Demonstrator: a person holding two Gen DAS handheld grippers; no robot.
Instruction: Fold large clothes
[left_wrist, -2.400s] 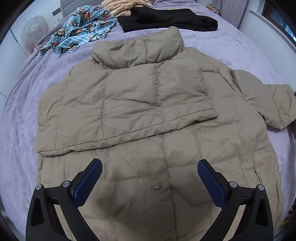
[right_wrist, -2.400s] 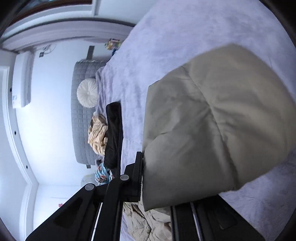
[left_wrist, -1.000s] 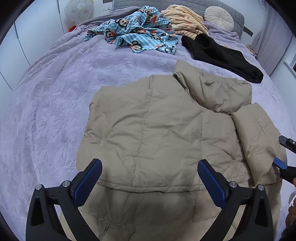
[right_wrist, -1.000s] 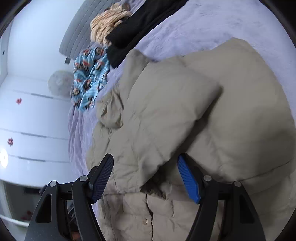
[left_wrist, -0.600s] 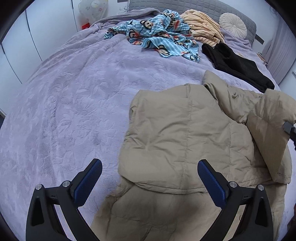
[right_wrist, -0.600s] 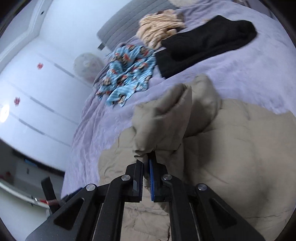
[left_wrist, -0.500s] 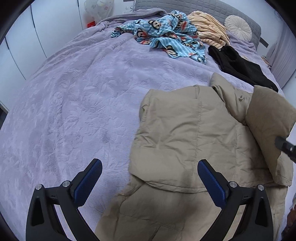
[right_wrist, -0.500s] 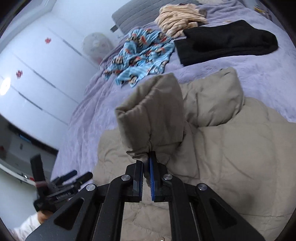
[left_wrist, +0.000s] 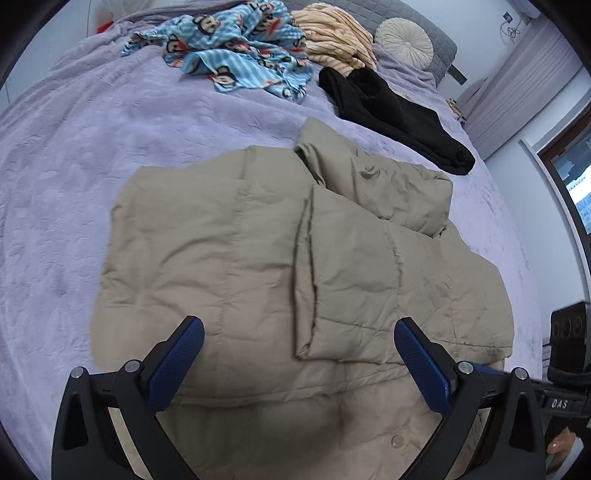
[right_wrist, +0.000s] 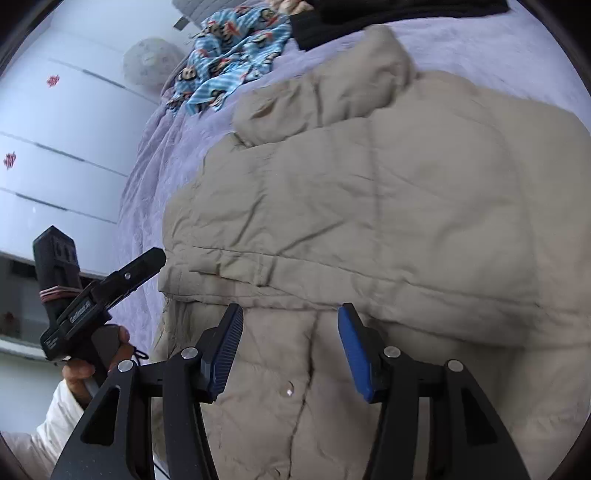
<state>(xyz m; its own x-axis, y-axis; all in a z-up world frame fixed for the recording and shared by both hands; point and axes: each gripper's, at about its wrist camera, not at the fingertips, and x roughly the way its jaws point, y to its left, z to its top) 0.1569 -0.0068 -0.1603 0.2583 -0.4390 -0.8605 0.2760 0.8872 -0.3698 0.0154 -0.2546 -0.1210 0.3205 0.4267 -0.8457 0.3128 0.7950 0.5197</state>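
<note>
A tan puffer jacket (left_wrist: 258, 258) lies flat on the purple bedspread (left_wrist: 92, 140), both sleeves folded in across its body; the right sleeve (left_wrist: 369, 266) lies on top. It also shows in the right wrist view (right_wrist: 369, 206). My left gripper (left_wrist: 299, 362) is open and empty, hovering over the jacket's lower part. My right gripper (right_wrist: 291, 350) is open and empty, just above the jacket's front near a snap button (right_wrist: 289, 392). The left gripper also shows in the right wrist view (right_wrist: 147, 258), held by a hand at the jacket's left edge.
A blue monkey-print garment (left_wrist: 240, 55), a striped yellow garment (left_wrist: 332, 48) and a black garment (left_wrist: 391, 110) lie at the far end of the bed. A round cushion (left_wrist: 402, 40) rests against the grey headboard. White wardrobes (right_wrist: 48, 140) stand left of the bed.
My right gripper carried the right sleeve across the jacket, laid it down on the body and opened. My left gripper stayed open and swung back over the jacket.
</note>
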